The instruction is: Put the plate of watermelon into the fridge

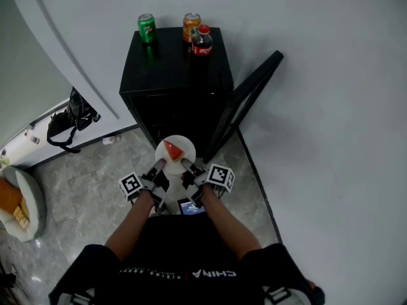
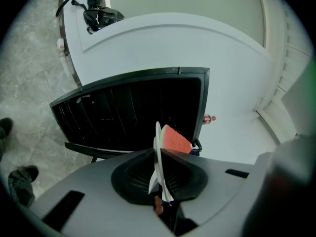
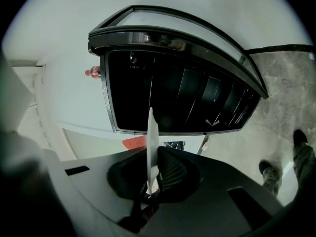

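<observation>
Soft, even, slightly dim light; faint shadows. Gripper views bow outward, corners black. My left gripper and right gripper blur at six o'clock.

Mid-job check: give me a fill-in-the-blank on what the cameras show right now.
The left gripper and right gripper are both shut on the rim of the white ____ carrying the watermelon slice.
The door of the black fridge stands ____.
On the fridge top stand a green can, an orange can and a red-capped ____.
Missing words: plate; open; bottle.
</observation>
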Demonstrator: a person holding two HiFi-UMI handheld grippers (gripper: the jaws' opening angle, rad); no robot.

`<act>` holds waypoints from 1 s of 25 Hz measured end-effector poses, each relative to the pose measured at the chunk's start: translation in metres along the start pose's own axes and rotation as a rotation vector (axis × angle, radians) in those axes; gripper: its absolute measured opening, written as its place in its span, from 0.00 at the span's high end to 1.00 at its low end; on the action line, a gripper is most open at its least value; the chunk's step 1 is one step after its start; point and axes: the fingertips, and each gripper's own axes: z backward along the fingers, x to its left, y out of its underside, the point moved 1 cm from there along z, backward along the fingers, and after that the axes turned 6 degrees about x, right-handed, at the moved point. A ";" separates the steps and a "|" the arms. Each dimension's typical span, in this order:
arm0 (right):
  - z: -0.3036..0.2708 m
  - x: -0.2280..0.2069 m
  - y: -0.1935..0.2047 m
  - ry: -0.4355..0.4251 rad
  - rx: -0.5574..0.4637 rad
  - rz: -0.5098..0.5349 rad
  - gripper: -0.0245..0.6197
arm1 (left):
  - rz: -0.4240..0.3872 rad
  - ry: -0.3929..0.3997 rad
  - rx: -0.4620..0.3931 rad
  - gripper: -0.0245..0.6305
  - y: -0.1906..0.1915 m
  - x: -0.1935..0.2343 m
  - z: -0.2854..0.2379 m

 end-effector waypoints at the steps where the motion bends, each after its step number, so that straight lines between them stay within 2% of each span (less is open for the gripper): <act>1: -0.002 0.001 -0.001 0.003 -0.007 -0.001 0.91 | 0.003 0.001 0.008 0.90 -0.003 0.000 -0.002; 5: -0.007 0.001 -0.007 -0.001 -0.039 -0.038 0.91 | -0.009 0.013 0.050 0.90 -0.010 -0.005 -0.011; 9: -0.009 0.005 -0.011 0.005 -0.060 -0.010 0.91 | -0.009 0.014 0.066 0.90 -0.016 -0.004 -0.014; 13: -0.014 0.004 -0.010 0.003 -0.065 -0.027 0.91 | -0.004 0.012 0.074 0.90 -0.020 0.000 -0.014; 22: -0.022 -0.001 -0.018 0.016 -0.060 -0.042 0.91 | 0.016 -0.013 0.081 0.90 -0.028 0.004 -0.019; 25: -0.028 -0.005 -0.024 0.012 -0.059 -0.052 0.91 | -0.002 -0.032 0.103 0.90 -0.033 0.010 -0.026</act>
